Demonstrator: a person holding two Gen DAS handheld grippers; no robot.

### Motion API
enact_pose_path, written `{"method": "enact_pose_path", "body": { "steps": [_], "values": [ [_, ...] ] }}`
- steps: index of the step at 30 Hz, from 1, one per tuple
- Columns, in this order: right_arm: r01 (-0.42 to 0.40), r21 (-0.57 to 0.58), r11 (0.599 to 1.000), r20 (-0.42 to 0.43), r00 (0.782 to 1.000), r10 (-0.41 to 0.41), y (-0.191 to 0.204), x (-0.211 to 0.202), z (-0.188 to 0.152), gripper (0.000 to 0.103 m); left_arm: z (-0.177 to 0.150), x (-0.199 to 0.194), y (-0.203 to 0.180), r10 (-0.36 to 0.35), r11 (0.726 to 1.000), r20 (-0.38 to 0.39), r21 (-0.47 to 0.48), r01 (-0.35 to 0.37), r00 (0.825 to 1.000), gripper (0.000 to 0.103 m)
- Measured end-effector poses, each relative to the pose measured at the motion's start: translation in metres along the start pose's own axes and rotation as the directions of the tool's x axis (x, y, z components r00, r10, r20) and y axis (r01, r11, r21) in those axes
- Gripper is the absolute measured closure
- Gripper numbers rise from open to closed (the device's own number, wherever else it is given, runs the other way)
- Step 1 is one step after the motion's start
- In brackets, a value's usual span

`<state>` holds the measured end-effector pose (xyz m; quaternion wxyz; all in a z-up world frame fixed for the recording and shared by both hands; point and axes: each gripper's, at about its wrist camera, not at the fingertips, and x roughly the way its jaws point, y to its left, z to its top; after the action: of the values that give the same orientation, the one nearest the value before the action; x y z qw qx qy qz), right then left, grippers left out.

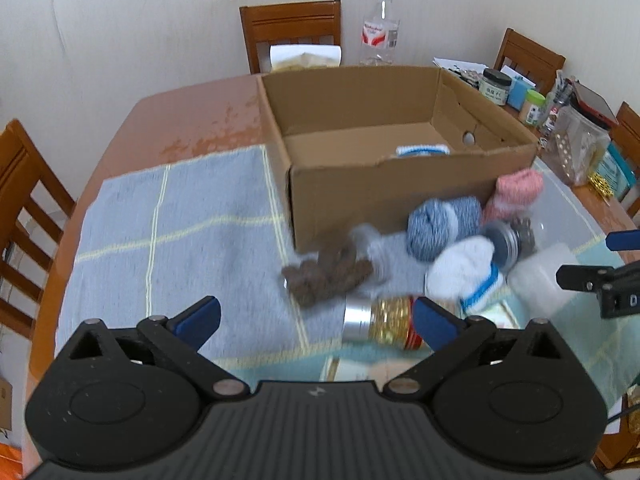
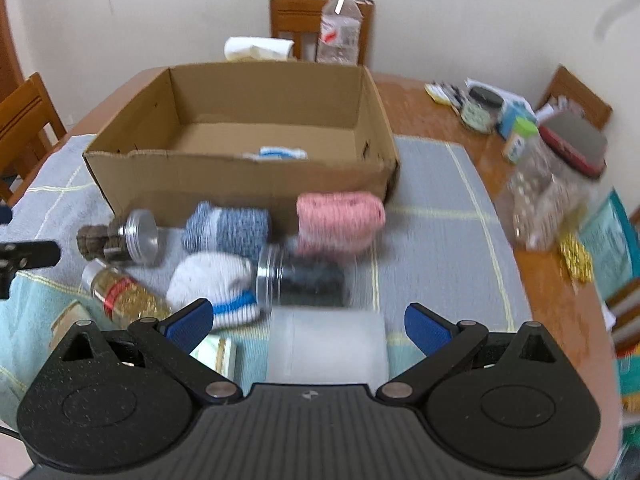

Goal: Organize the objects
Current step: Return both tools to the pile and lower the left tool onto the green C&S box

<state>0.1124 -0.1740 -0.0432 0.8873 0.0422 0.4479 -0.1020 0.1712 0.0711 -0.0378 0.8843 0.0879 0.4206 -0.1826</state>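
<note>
An open cardboard box (image 1: pixel 400 184) (image 2: pixel 240 184) stands on a grey cloth, with a white-and-blue sock (image 2: pixel 278 153) inside. In front of it lie a pink sock roll (image 2: pixel 340 222), a blue sock roll (image 2: pixel 228 232), a white sock roll (image 2: pixel 212 280), a jar of dark pieces (image 2: pixel 308 276), a jar of brown pieces (image 2: pixel 116 240), a gold glitter jar (image 1: pixel 384 322) (image 2: pixel 124 296) and a frosted container (image 2: pixel 328 344). My left gripper (image 1: pixel 316 320) is open, above the cloth near the glitter jar. My right gripper (image 2: pixel 308 326) is open around the frosted container, not touching it.
A water bottle (image 1: pixel 378 28) stands behind the box. Jars, papers and a plastic canister (image 2: pixel 556 188) crowd the table's right side. Wooden chairs (image 1: pixel 292 32) surround the table. A small box (image 2: pixel 218 354) lies by my right gripper's left finger.
</note>
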Motion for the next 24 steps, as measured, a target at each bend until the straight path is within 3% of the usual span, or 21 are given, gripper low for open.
{"method": "enact_pose_path", "body": {
  "steps": [12,18,24],
  "values": [
    [0.068,0.083,0.994,-0.079,0.995,-0.062,-0.009,0.021,-0.045,0.0,-0.055,-0.001,0.01,-0.058,0.998,-0.049,-0.012,0.057,0.997,0.001],
    [0.056,0.088,0.995,-0.079,0.996,-0.049,-0.016,0.034,-0.04,0.0,-0.068,0.008,0.001,-0.083,0.996,-0.084,0.033,0.086,0.993,0.001],
    [0.039,0.068,0.997,-0.097,0.995,-0.033,-0.017,0.061,-0.029,0.0,-0.069,0.021,-0.005,-0.056,0.996,-0.118,0.063,0.063,0.991,0.001]
  ]
}}
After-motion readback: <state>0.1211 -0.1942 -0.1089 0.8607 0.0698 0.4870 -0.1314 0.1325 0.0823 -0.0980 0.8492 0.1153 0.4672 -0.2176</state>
